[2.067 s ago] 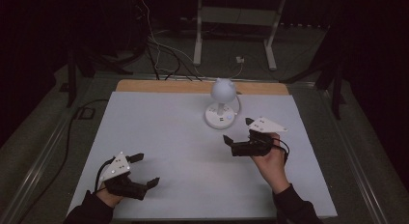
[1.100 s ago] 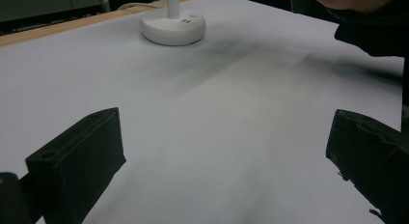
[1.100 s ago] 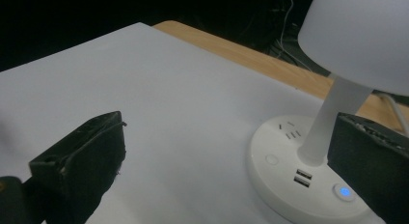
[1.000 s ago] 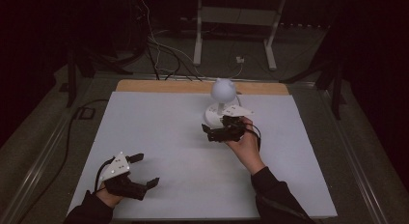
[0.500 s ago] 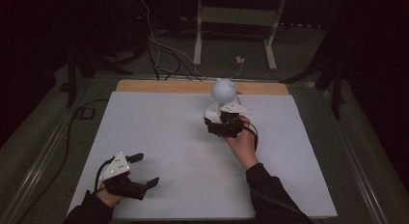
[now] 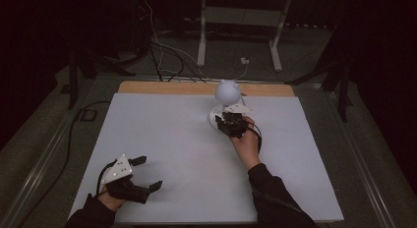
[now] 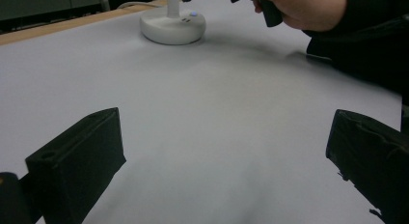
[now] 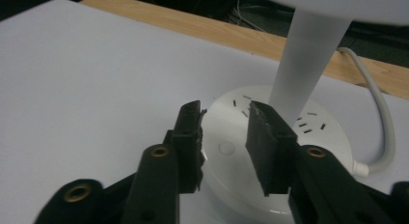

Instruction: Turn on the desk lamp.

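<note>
Dim lab, floor cables [image 6: 162, 51], metal stand [image 6: 241, 26]

Desk lamp [image 6: 227, 102] stands far centre on the white tabletop [image 6: 162, 134]; its cord [image 8: 381, 118] trails off behind the base. Right gripper [image 6: 229, 124] crowds the base's near side. Open surface left, right, near.

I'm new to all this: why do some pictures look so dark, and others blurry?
High view: the room is dim and only the white table top stands out. Left gripper view: the near black jaws are soft. Right gripper view: the round white lamp base is brightly lit, its edges slightly blurred.
</note>
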The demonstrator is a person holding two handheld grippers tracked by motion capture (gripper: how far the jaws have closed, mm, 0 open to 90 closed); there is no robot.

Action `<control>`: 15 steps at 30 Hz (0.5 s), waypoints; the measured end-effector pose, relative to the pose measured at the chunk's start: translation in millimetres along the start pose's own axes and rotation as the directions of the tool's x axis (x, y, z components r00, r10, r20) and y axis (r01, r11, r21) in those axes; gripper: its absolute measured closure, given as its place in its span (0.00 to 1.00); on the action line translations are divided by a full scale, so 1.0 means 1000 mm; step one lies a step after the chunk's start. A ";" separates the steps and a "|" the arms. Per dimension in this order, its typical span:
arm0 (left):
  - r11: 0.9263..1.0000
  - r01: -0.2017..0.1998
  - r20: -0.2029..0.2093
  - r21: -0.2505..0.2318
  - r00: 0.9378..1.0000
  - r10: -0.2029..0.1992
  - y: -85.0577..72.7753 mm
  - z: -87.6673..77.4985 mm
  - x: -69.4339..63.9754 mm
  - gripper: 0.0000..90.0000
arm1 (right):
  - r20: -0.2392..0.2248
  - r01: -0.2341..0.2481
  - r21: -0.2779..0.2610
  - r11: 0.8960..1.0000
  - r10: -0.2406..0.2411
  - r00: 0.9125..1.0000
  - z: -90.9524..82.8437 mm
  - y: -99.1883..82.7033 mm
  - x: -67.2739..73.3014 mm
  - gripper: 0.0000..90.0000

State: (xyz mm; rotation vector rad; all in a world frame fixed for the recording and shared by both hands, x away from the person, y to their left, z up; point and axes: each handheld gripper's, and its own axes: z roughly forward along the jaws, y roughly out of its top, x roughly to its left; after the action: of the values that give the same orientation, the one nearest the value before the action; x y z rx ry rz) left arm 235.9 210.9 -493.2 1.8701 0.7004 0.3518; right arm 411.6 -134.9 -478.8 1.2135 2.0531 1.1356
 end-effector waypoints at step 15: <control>1.000 0.005 0.002 0.007 1.000 -0.005 0.000 0.000 0.000 0.00 | 0.008 0.041 0.078 0.996 -0.041 0.999 0.025 -0.007 -0.006 1.00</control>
State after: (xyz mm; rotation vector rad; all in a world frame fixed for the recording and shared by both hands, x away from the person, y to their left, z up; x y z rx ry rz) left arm 236.1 210.9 -493.6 1.8745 0.7060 0.3449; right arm 430.5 -131.9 -498.0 1.2051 2.1230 1.0385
